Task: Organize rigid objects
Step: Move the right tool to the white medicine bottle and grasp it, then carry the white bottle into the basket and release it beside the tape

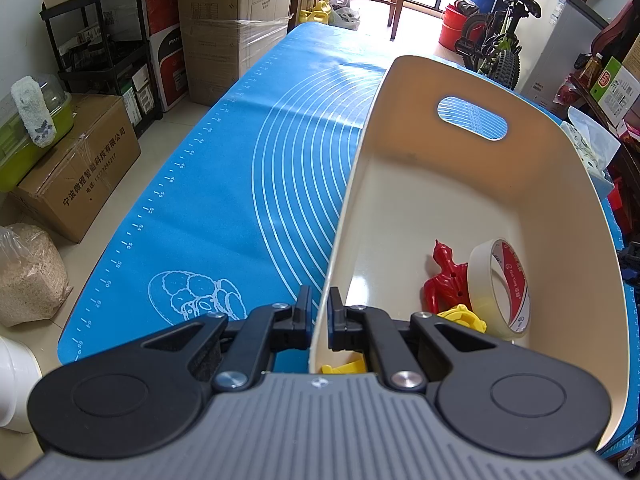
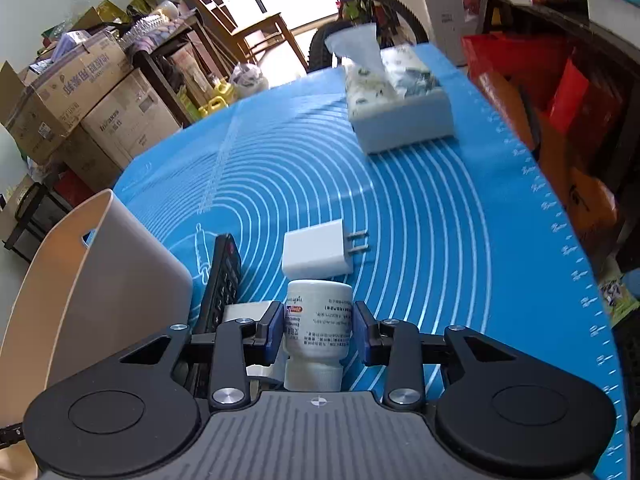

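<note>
My left gripper (image 1: 319, 312) is shut on the near-left rim of the cream bin (image 1: 460, 208). Inside the bin lie a red toy figure (image 1: 442, 276), a roll of masking tape (image 1: 500, 288) and yellow pieces (image 1: 460, 318). My right gripper (image 2: 319, 328) is shut on a white medicine bottle (image 2: 318, 320), which lies with its cap toward the camera. A white charger plug (image 2: 318, 252) and a black remote (image 2: 222, 280) lie on the blue mat (image 2: 420, 220) just beyond. The bin (image 2: 100, 280) stands to the left of the remote.
A tissue box (image 2: 396, 100) stands at the far end of the mat. Cardboard boxes (image 1: 80, 164) and a black shelf cart (image 1: 104, 40) stand on the floor left of the table. A bicycle (image 1: 500, 40) and cluttered shelves (image 2: 560, 60) lie beyond and to the right.
</note>
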Motion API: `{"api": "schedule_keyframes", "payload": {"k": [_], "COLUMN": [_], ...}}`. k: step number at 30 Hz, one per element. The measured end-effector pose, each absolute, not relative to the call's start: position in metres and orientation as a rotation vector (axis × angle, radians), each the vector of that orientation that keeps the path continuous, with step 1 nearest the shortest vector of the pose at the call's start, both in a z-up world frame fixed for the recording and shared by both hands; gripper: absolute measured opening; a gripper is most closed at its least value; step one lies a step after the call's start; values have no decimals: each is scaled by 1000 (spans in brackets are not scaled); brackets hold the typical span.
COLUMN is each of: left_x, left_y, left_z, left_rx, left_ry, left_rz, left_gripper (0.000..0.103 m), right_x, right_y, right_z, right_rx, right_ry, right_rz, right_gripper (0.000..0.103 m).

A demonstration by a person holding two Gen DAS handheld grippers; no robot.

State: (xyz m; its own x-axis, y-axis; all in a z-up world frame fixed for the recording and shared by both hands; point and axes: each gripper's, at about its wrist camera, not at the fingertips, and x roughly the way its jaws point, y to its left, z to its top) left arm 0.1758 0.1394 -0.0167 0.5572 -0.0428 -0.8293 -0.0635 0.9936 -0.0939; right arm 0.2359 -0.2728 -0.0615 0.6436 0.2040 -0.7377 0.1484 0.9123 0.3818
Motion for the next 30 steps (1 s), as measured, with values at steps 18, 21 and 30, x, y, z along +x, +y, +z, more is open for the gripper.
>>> {"api": "schedule_keyframes", "payload": {"k": [18,21,30], "left_x": [176,176,176], "left_y": [139,139,139], "left_z": [-17,-17,-17], "left_rx": [-119,-118,-121], "left_ry": [980,980,979], "left_rz": [12,11,11], "left_gripper": [9,9,9], "right_x": [210,208,209], "right_y": [-255,-233,-141], "right_z": [25,41,59], "right_rx": [349,324,211], "right_ry": [711,689,712], "right_rz": [175,241,442], "right_gripper": [44,44,44]}}
